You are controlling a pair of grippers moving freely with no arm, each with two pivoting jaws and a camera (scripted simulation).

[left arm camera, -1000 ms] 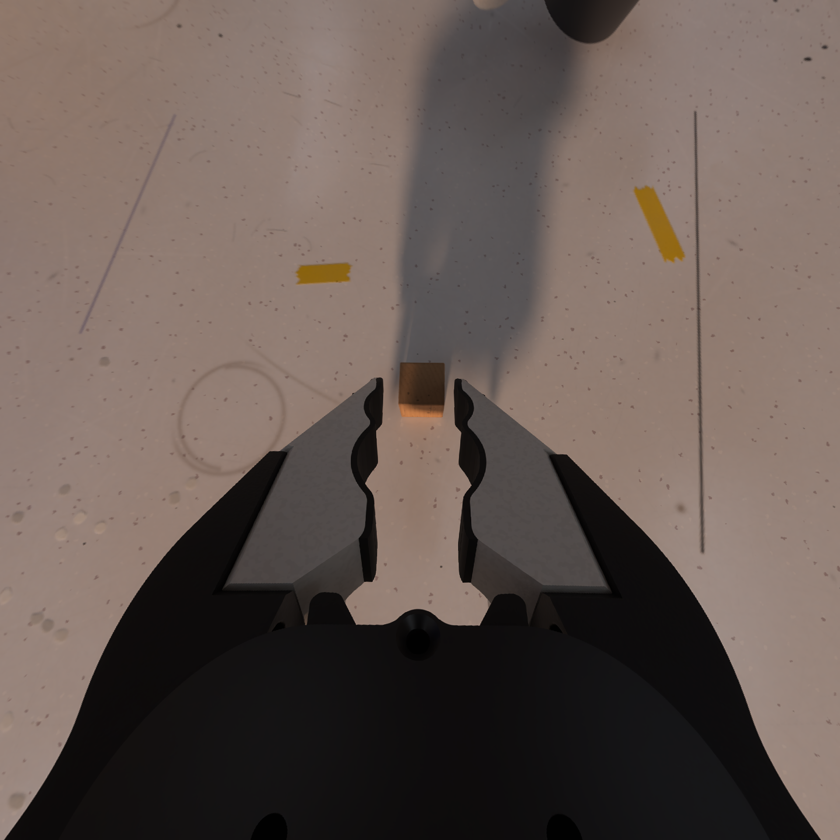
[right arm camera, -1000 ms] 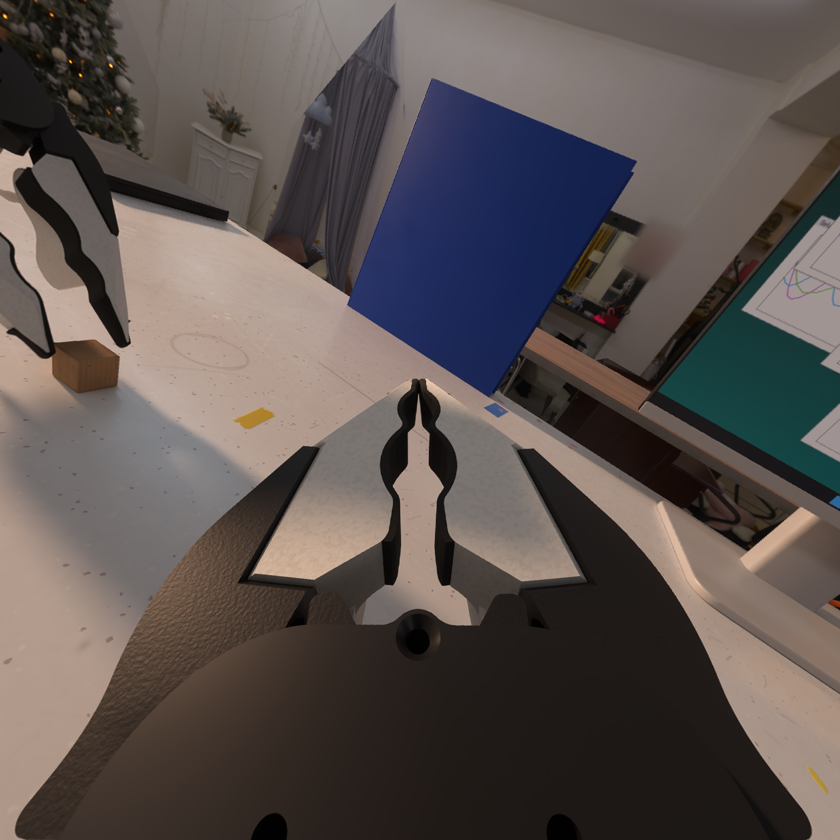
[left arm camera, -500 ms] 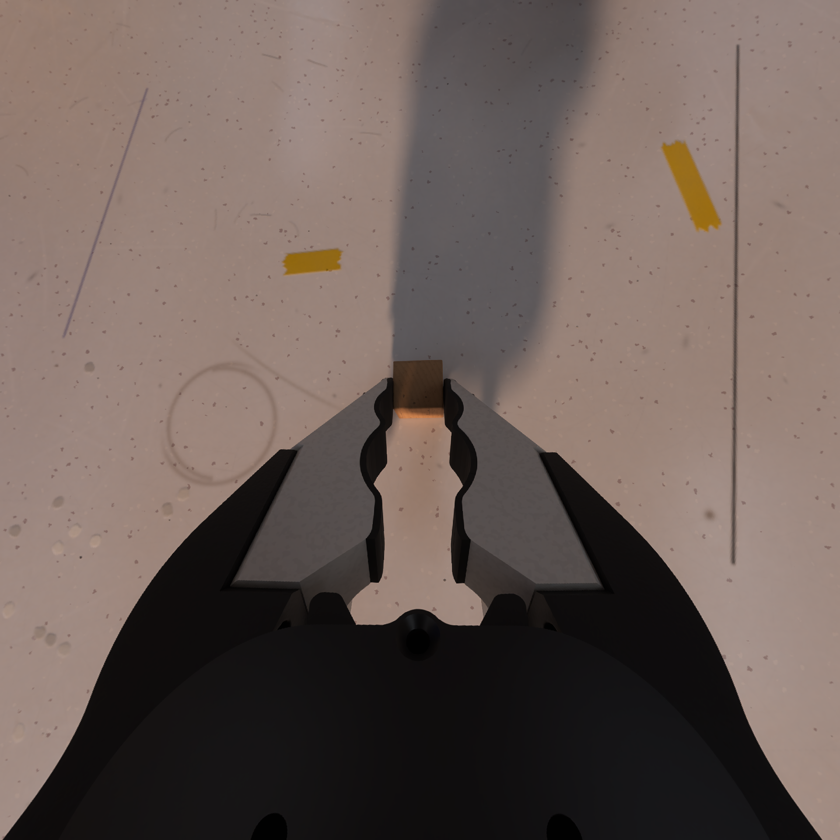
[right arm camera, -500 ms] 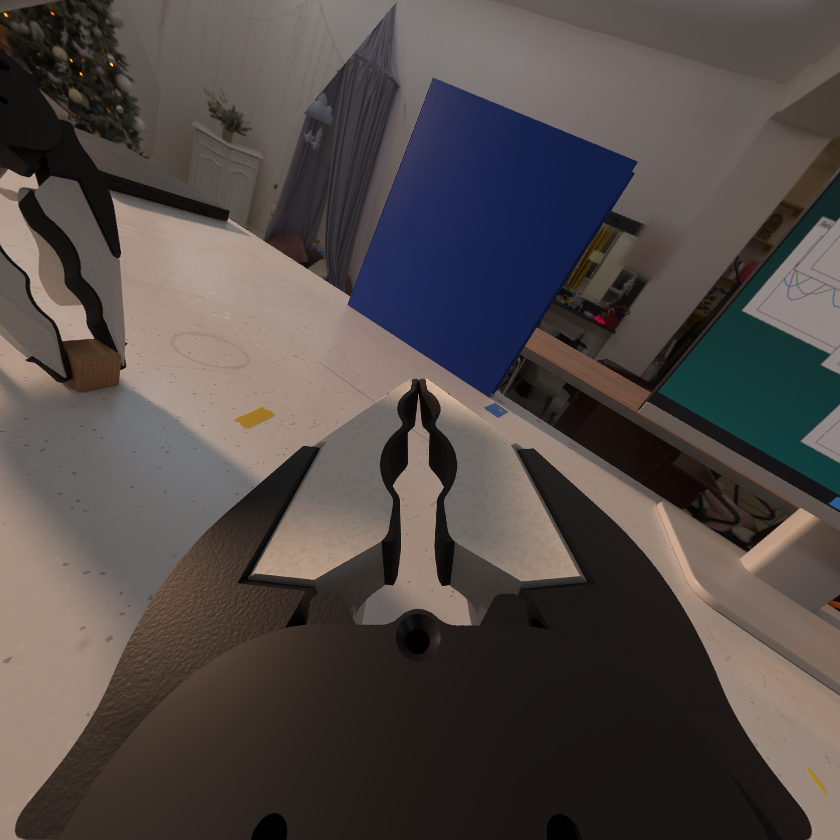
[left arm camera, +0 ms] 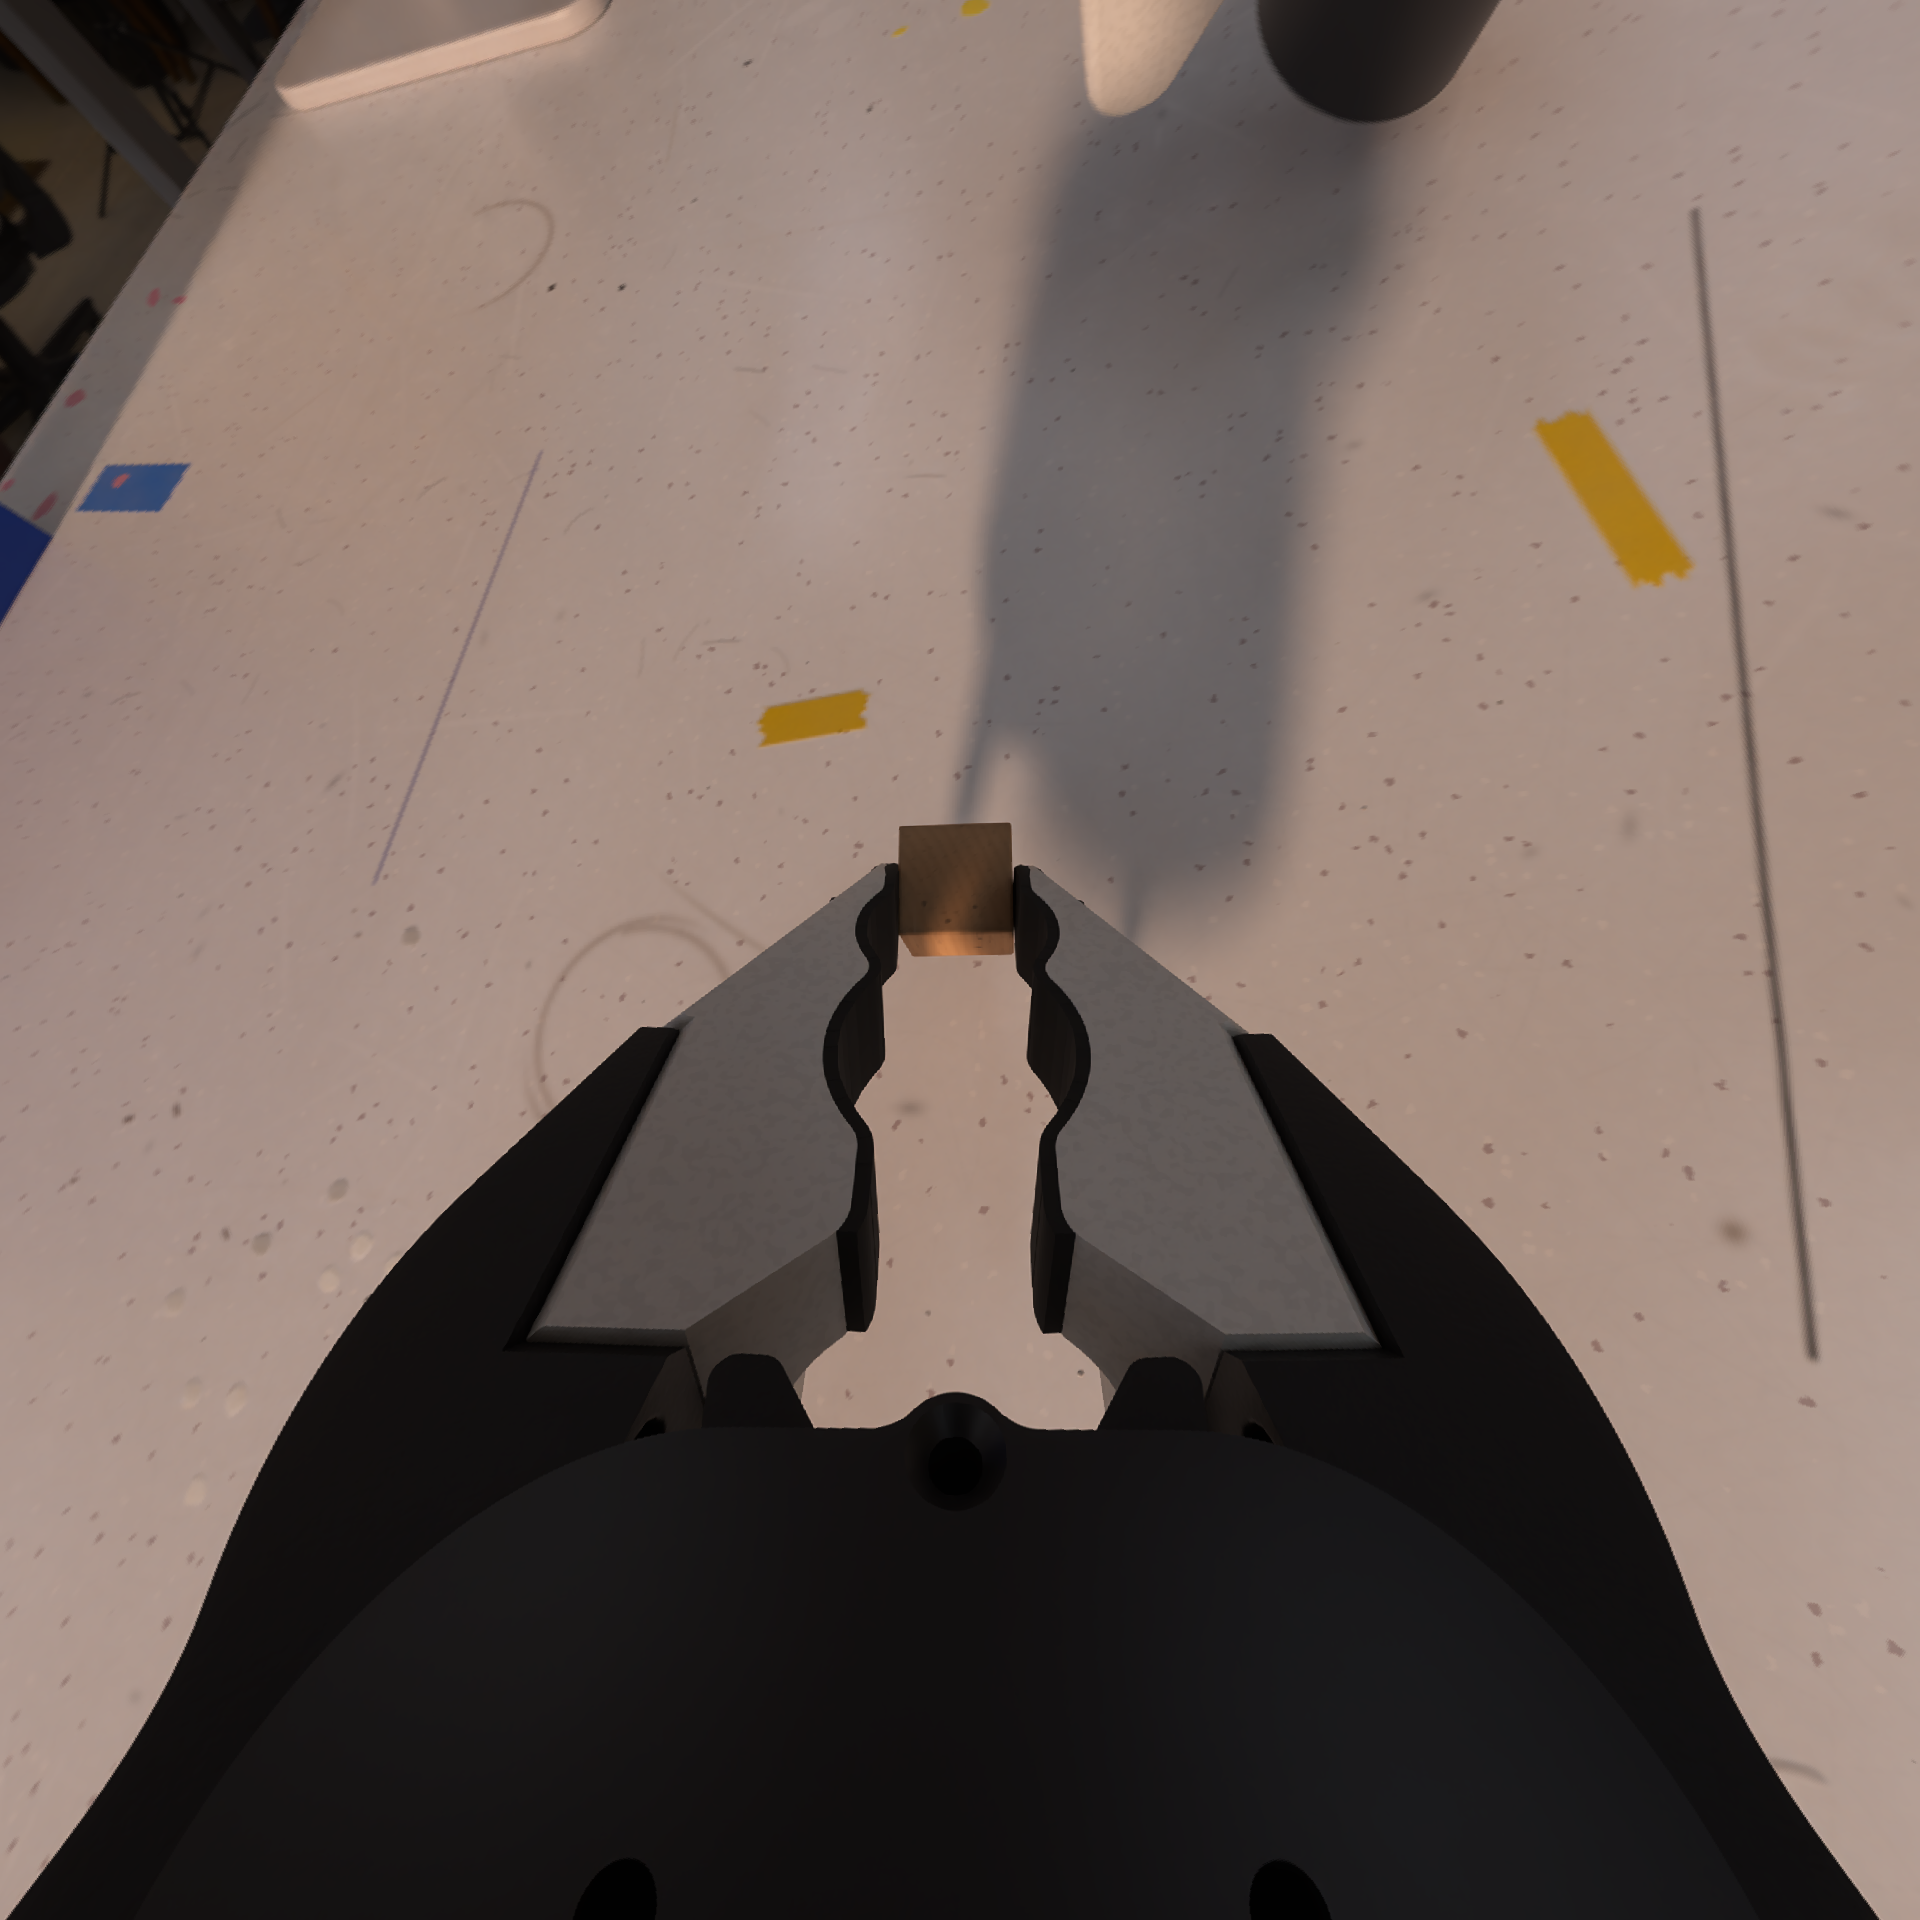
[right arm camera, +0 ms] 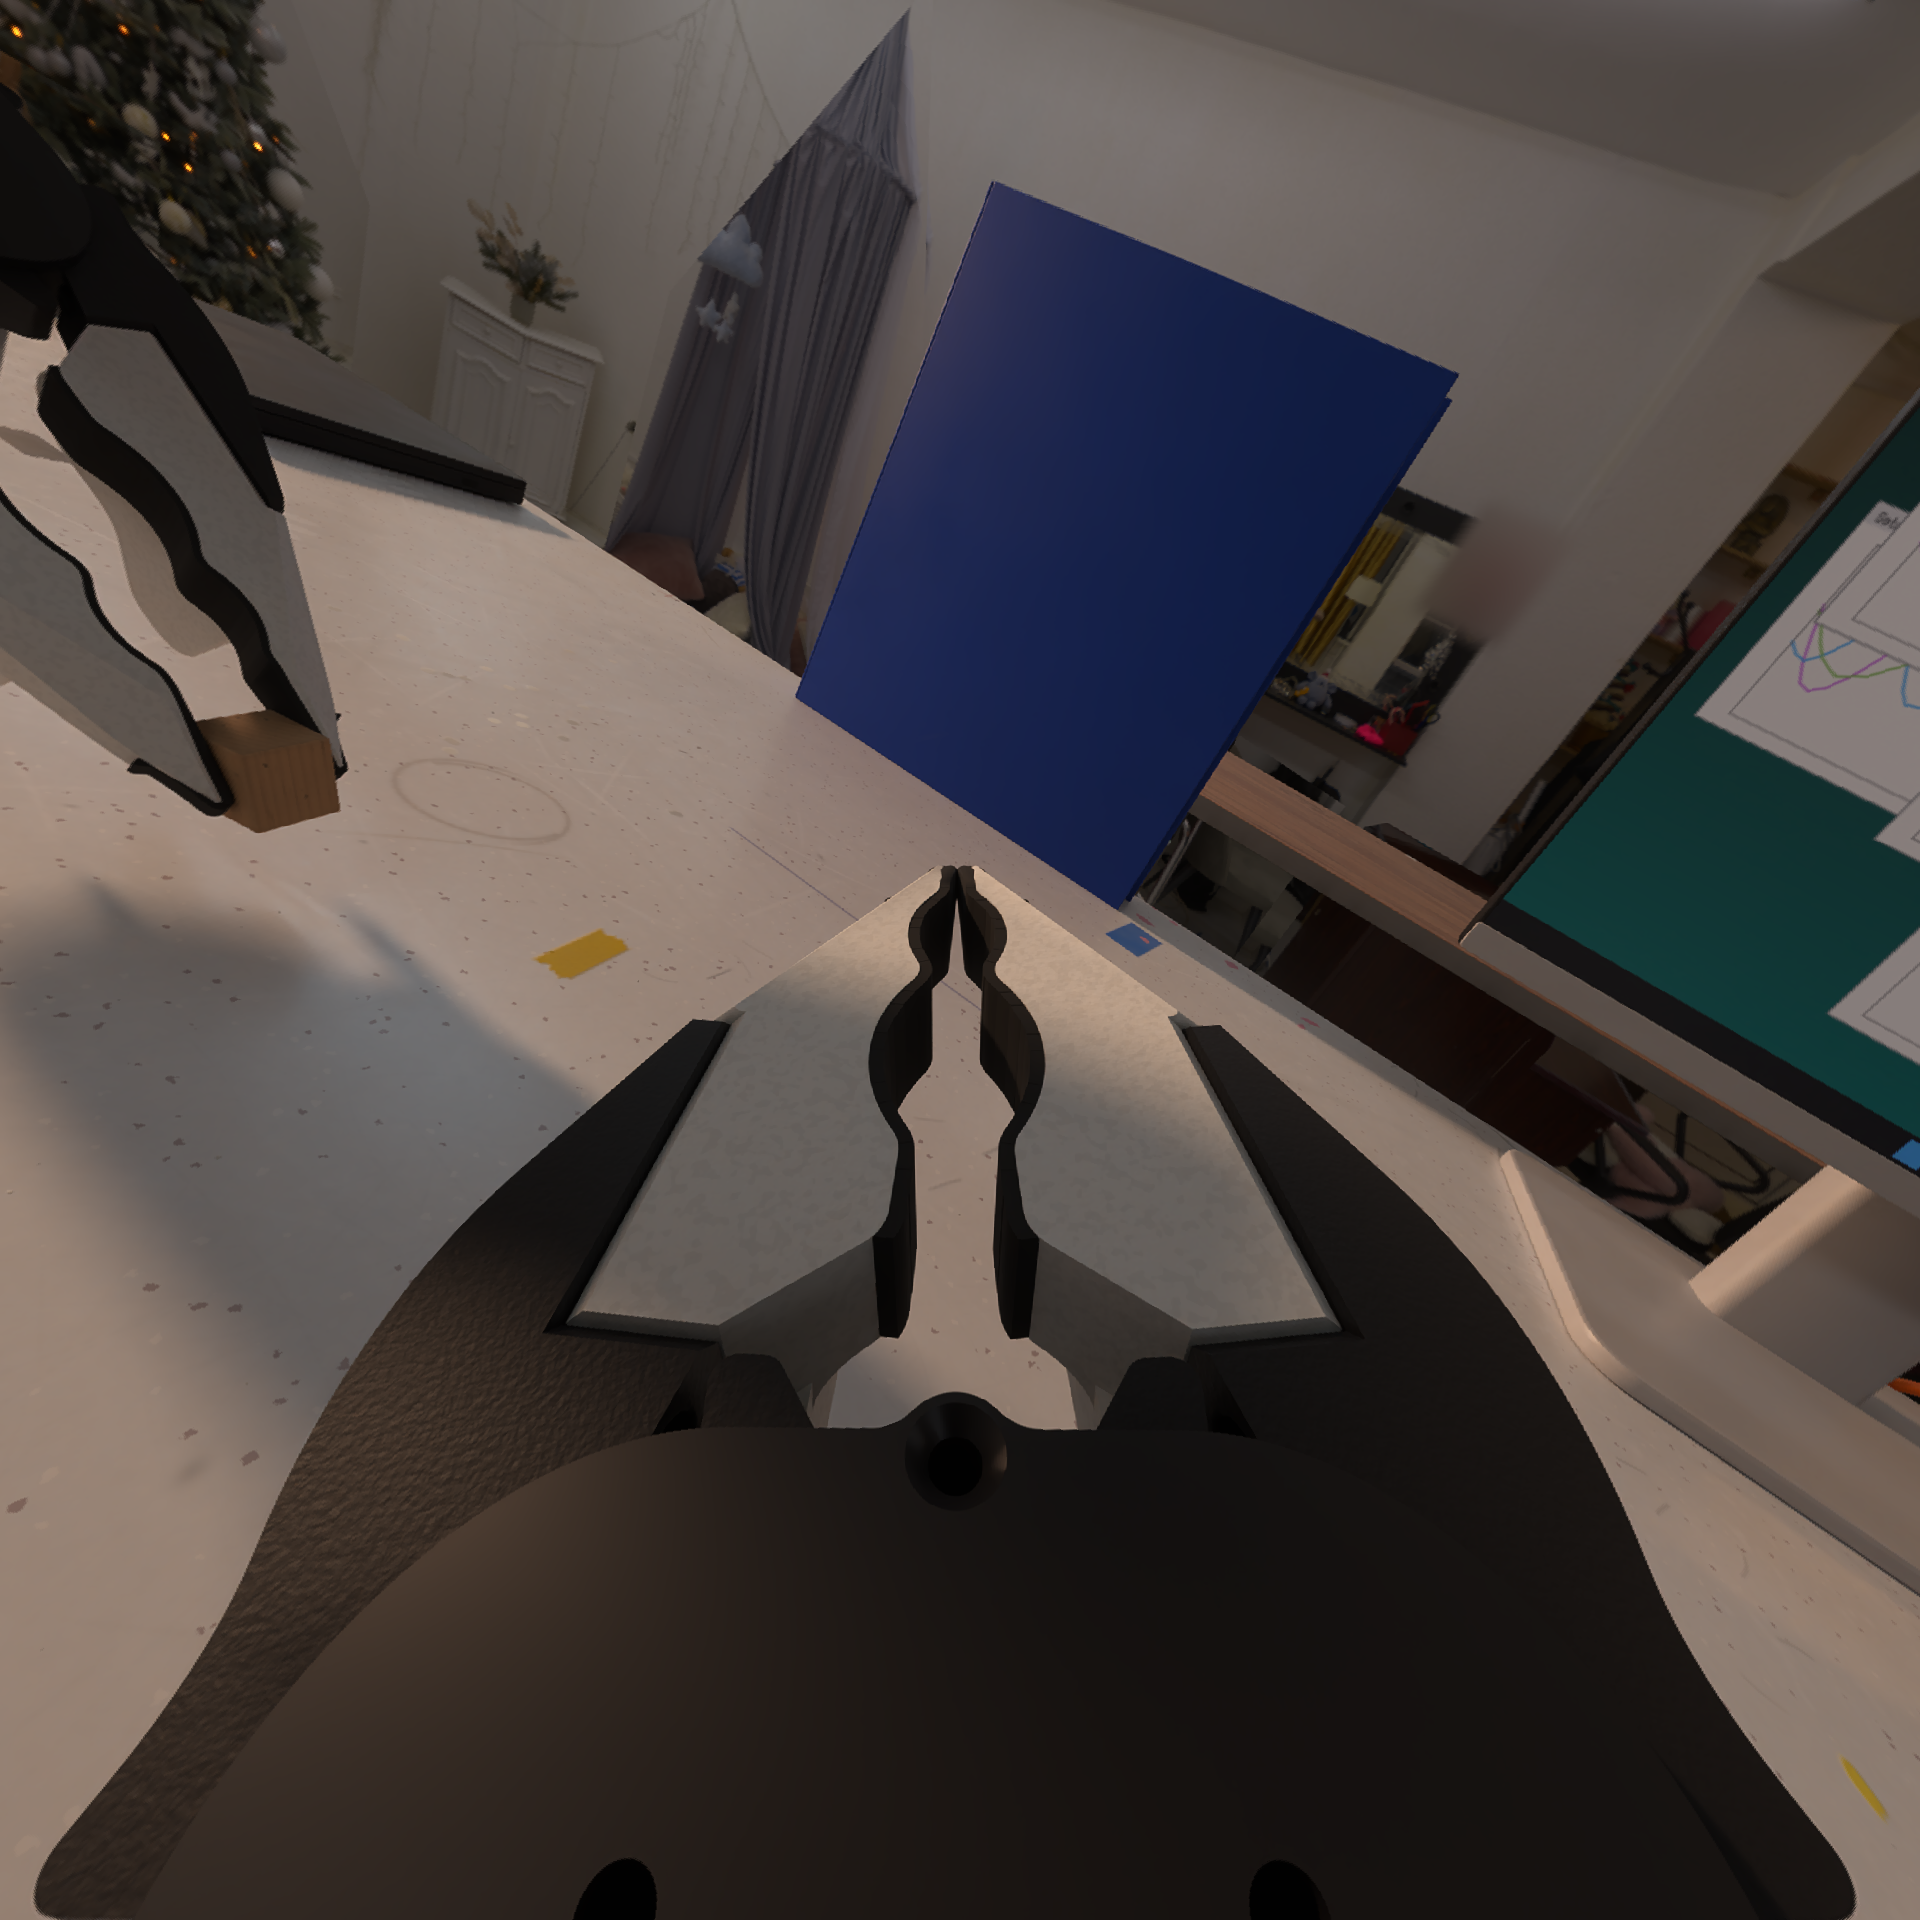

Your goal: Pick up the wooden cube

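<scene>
Table (left arm camera: pixel 1351 1039) around wooden cube (left arm camera: pixel 954 883): open on all sides; flat tape strips (left arm camera: pixel 812 717) only. Obstacles at far edges: blue panel (right arm camera: pixel 1122 540), monitor (right arm camera: pixel 1745 831) with base (right arm camera: pixel 1683 1340), dark slab (right arm camera: pixel 384 447). Right gripper (right arm camera: pixel 956 883) well apart from cube.

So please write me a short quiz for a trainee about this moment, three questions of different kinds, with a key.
1. True or false: the left gripper is shut on the wooden cube.
2. Which is nearest the cube on the table? A) short yellow tape strip B) blue tape patch C) long yellow tape strip
3. Fill in: the right gripper is shut and holds ___.

Key: 1 true; 2 A; 3 nothing.
</scene>
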